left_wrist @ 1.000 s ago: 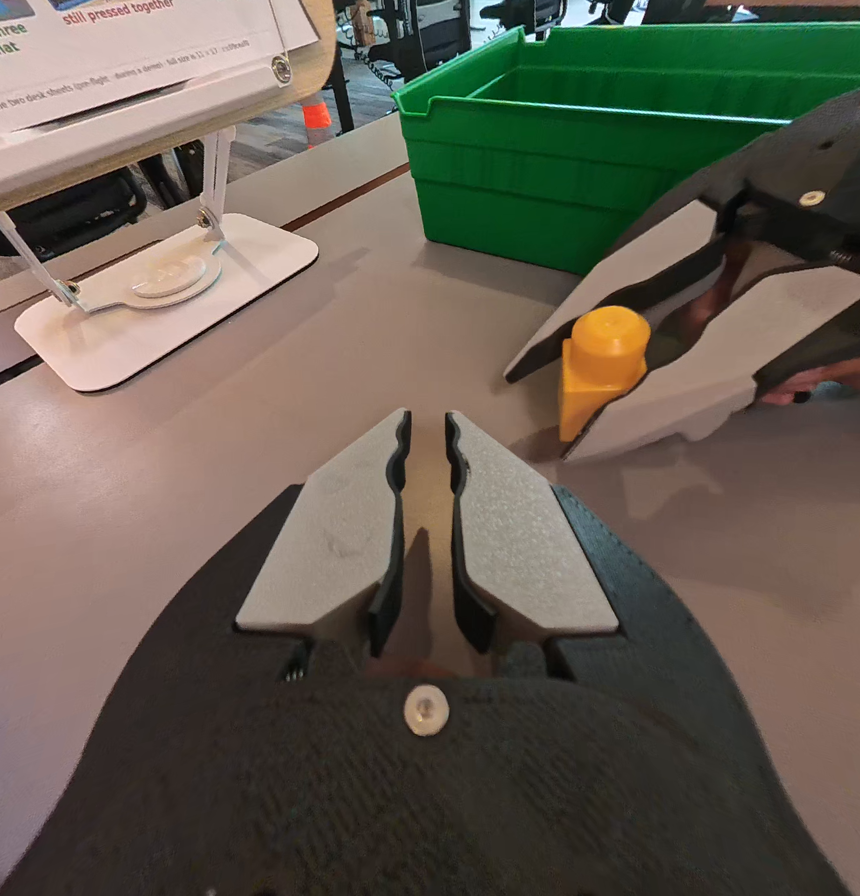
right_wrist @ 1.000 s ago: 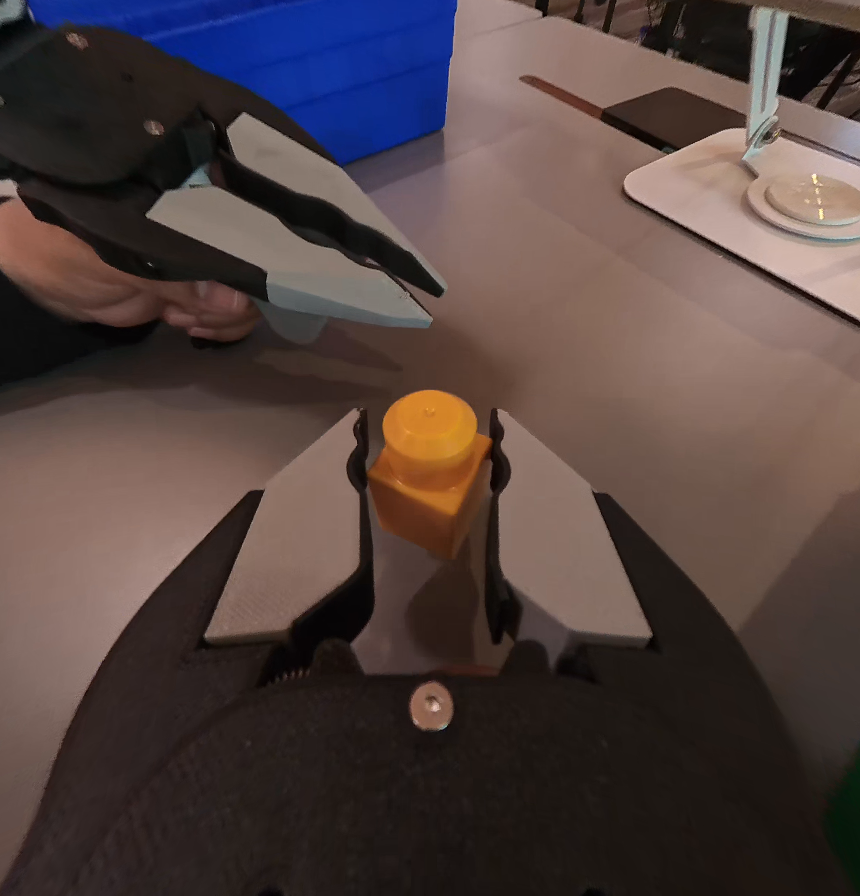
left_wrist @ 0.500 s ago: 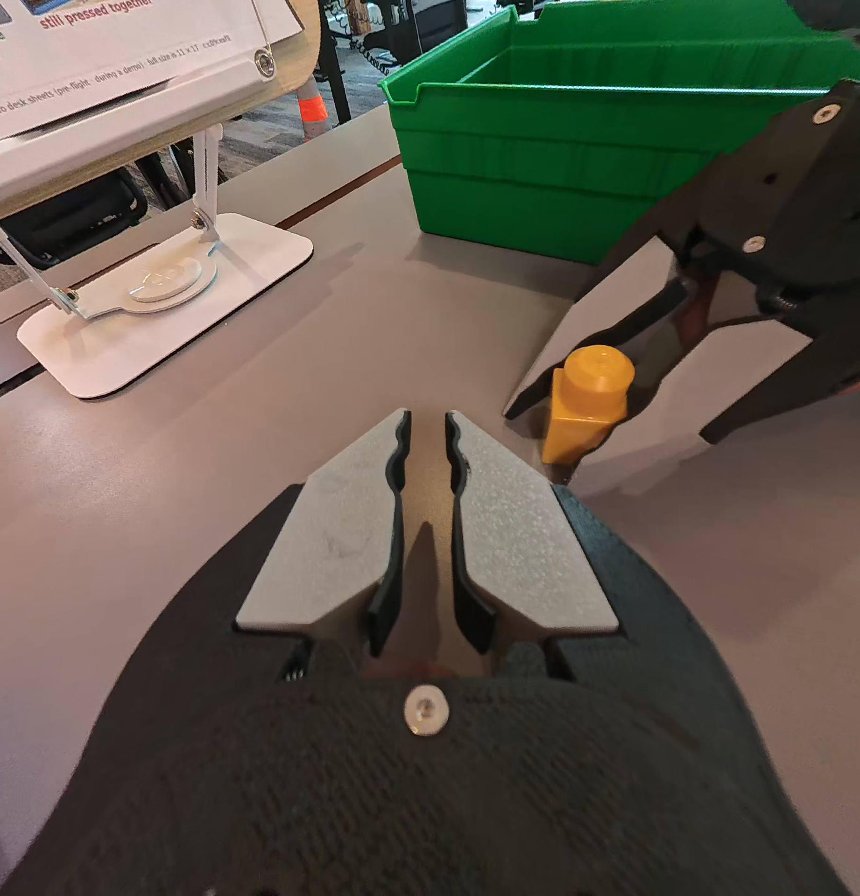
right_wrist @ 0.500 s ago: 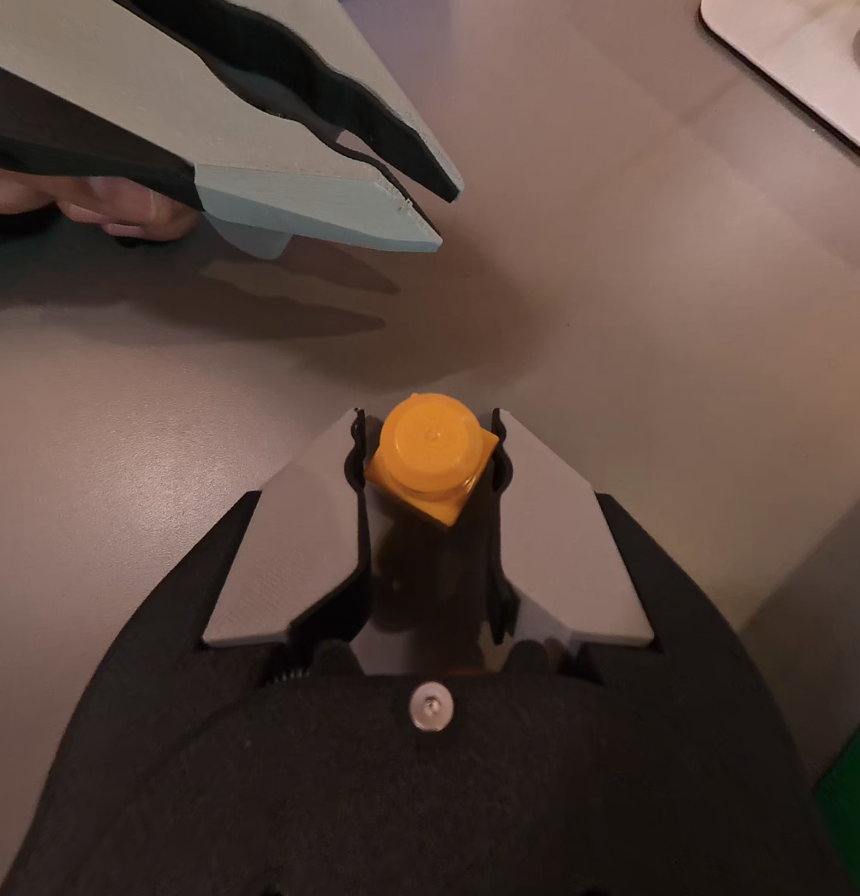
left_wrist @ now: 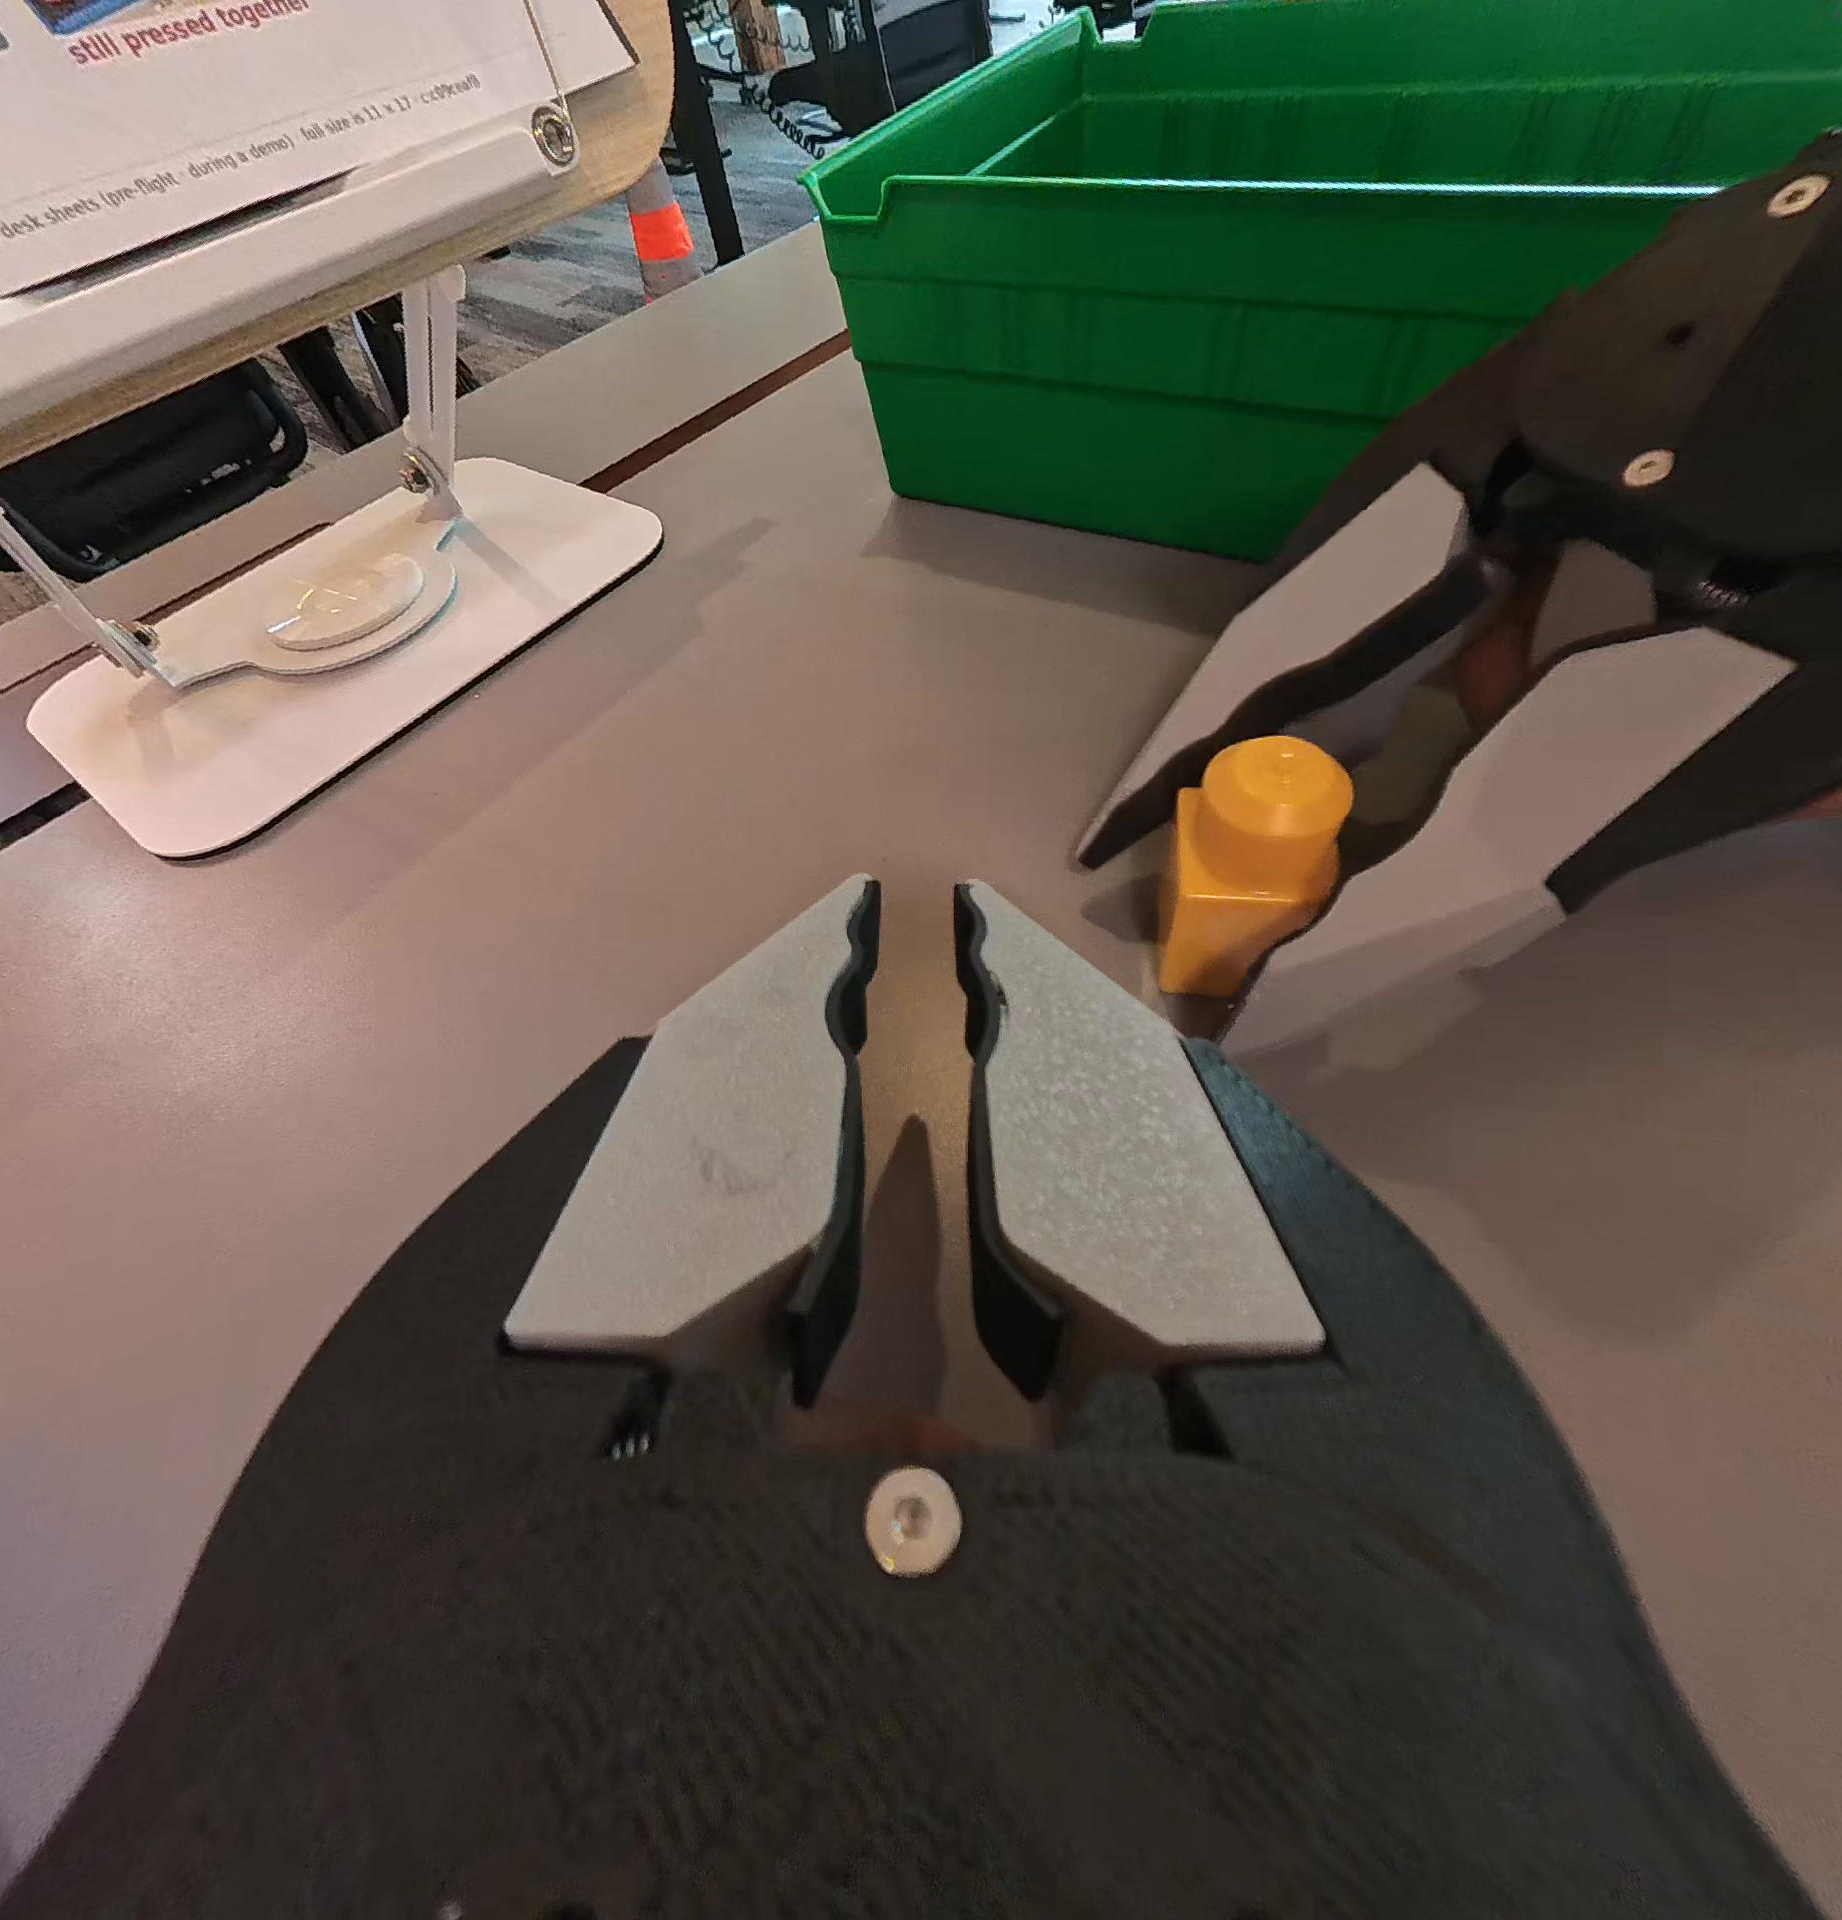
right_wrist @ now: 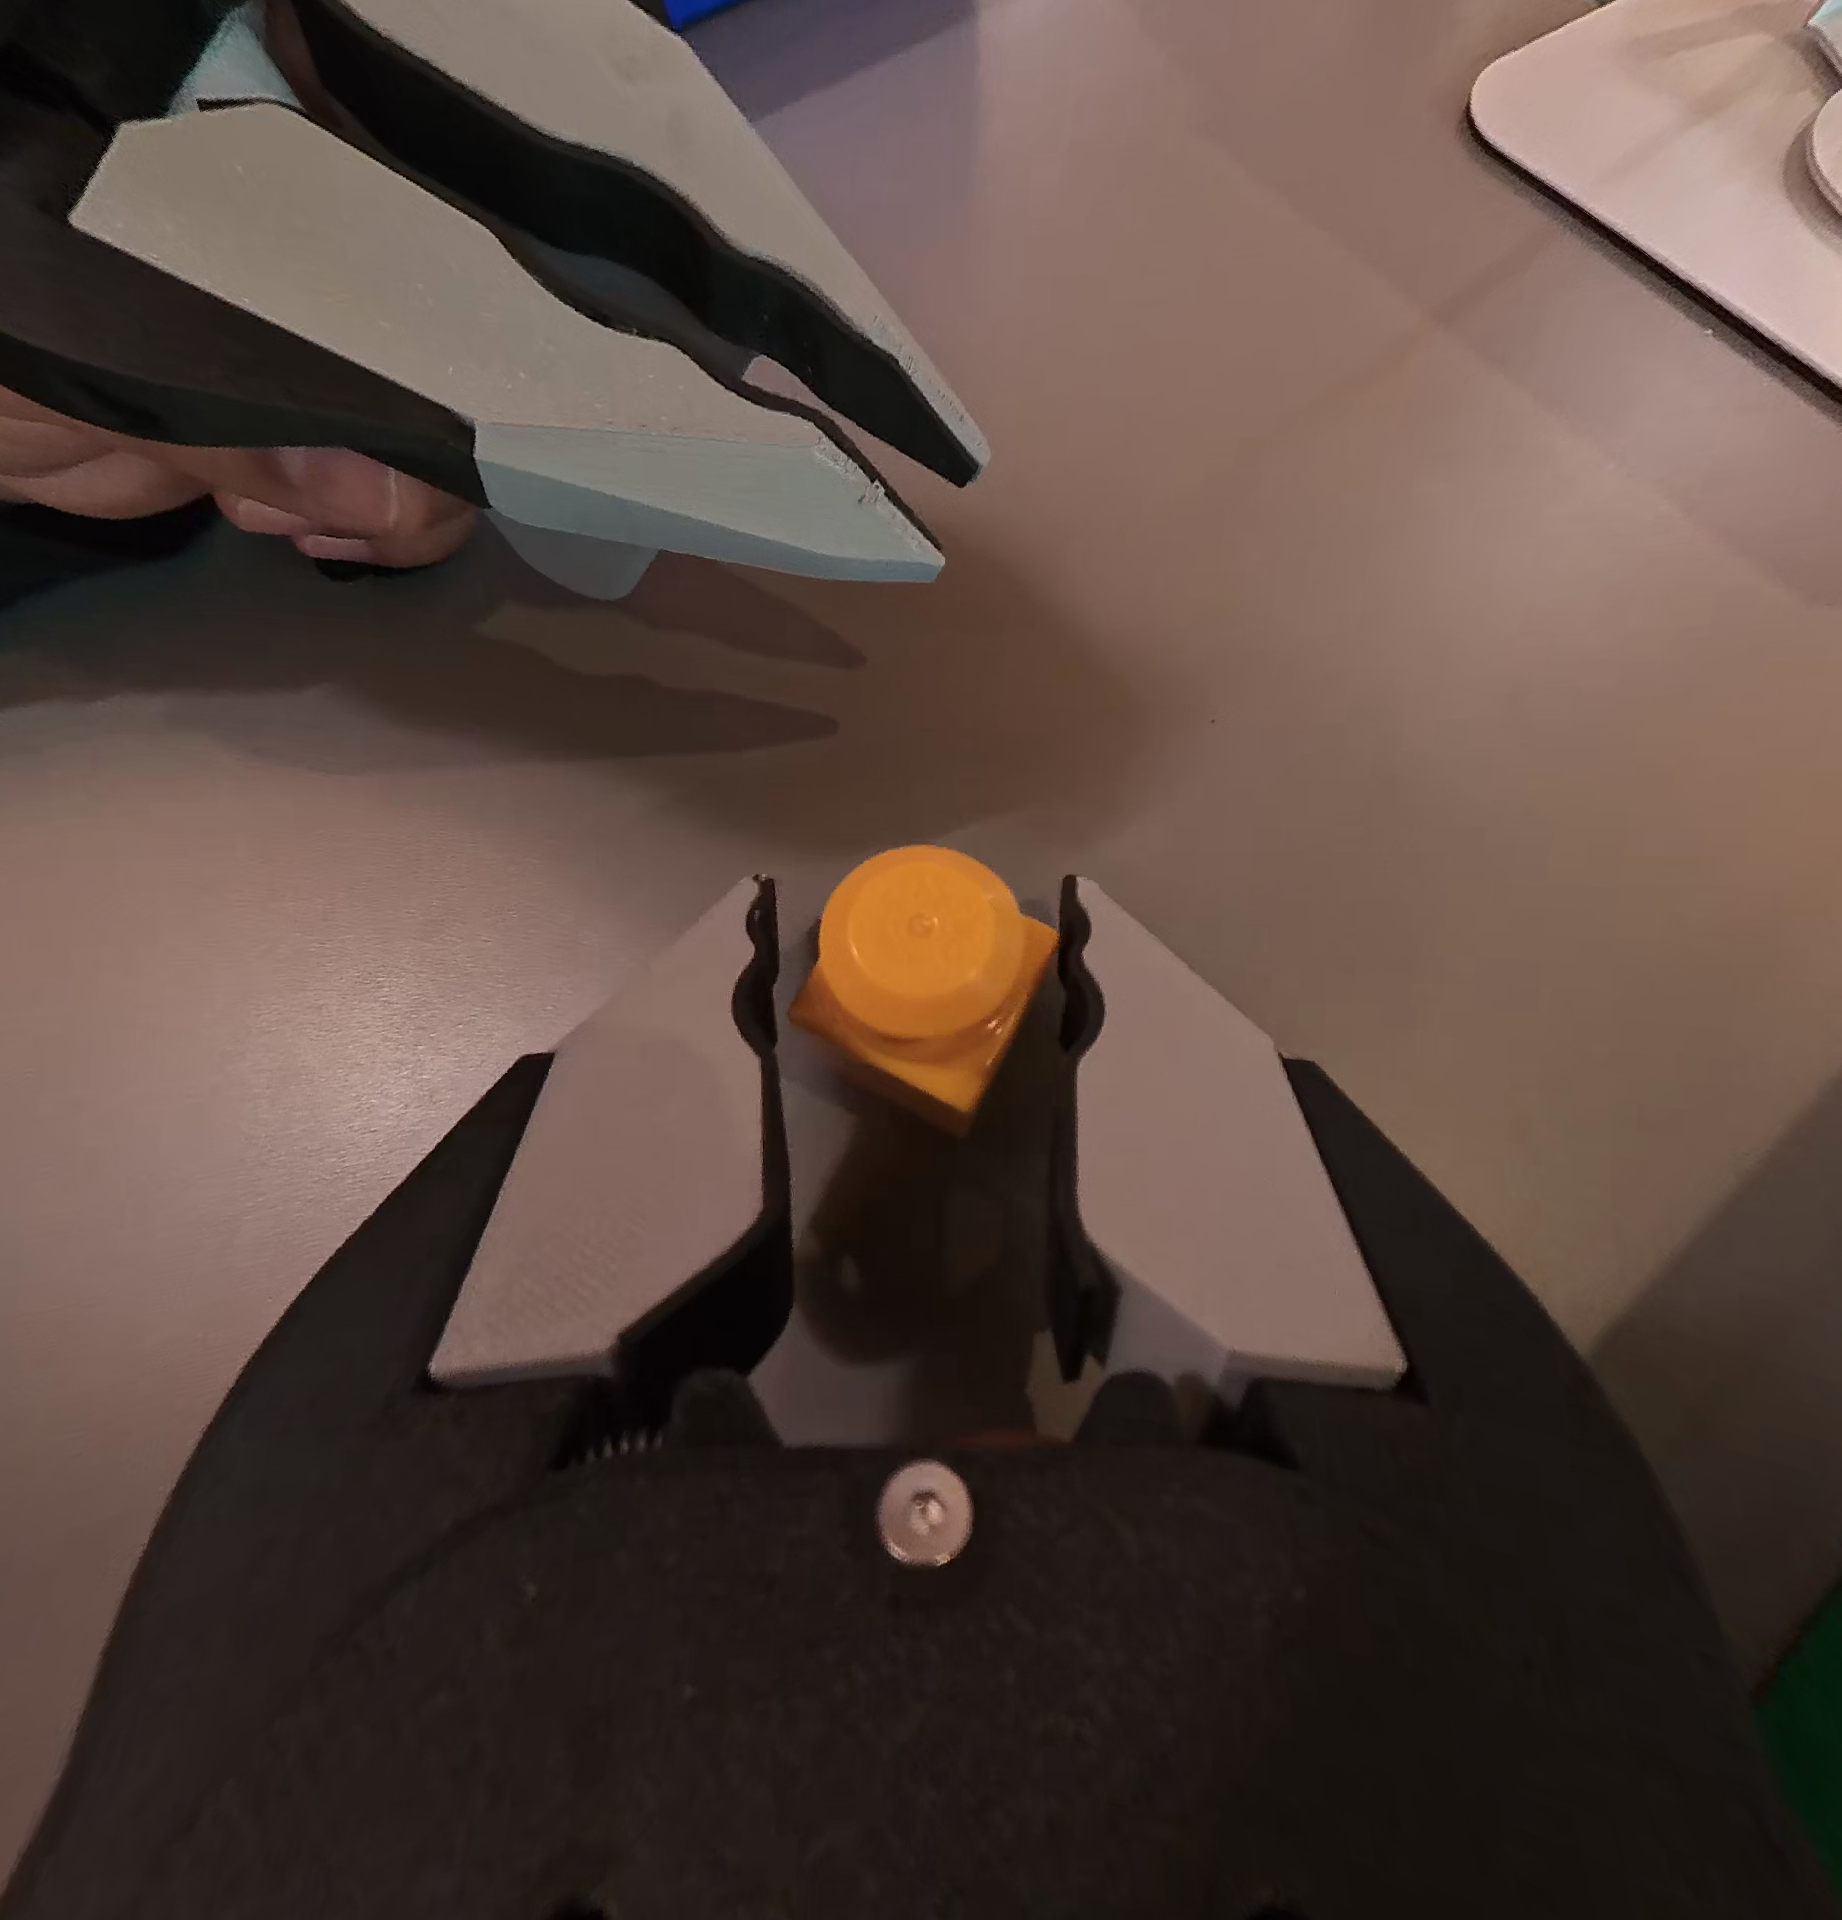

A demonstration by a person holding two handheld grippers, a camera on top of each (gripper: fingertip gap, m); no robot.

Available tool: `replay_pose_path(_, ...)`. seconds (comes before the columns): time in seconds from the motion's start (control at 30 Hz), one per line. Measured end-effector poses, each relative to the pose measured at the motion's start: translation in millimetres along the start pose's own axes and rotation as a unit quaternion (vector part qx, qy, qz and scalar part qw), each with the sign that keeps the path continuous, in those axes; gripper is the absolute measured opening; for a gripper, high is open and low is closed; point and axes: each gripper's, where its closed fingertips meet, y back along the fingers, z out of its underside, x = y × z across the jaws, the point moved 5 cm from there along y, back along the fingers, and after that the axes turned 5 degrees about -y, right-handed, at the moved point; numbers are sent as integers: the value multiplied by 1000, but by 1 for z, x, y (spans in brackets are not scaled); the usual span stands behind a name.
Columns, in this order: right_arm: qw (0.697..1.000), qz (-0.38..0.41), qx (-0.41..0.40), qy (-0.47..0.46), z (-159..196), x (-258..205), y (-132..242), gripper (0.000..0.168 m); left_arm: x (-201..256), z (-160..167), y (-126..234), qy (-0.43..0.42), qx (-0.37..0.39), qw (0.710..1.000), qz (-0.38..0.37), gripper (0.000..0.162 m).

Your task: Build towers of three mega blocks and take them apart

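Observation:
An orange mega block (right_wrist: 917,945) with one round stud stands upright on the grey table, turned diagonally between my right gripper's fingers. My right gripper (right_wrist: 915,894) is shut on it and reaches down from above. In the left wrist view the block (left_wrist: 1260,831) sits at the right between the right gripper's (left_wrist: 1156,945) two fingers, its base on the table. My left gripper (left_wrist: 917,894) is empty, its jaws closed to a narrow slit, just left of the block. It also shows in the right wrist view (right_wrist: 948,514), held by a hand at the upper left.
A green bin (left_wrist: 1156,343) stands behind the block at the back right. A white stand base (left_wrist: 345,665) carrying a board with a printed sheet (left_wrist: 221,135) is at the back left, and it shows in the right wrist view (right_wrist: 1675,135). Across from one pair of fingers to the other is roughly 6 cm. It is some 4 cm from my right tips to the block (left_wrist: 1260,831). Look for it in the right wrist view (right_wrist: 859,889) too.
My right gripper has brought the orange block down from a tilted hold in the air to the table and now looks more steeply down. The left gripper has barely moved.

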Motion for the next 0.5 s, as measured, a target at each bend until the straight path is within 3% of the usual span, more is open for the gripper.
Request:
replay_pose_path(0.33, 997, 7, 81, 13, -21, -1, 21, 62, 0, 0, 1, 1, 2, 1000, 3, 12)
replay_pose_path(0.5, 984, 60, 170, 8, -39, 10, 47, 56, 0, 0, 0, 2, 1, 1000, 2, 12)
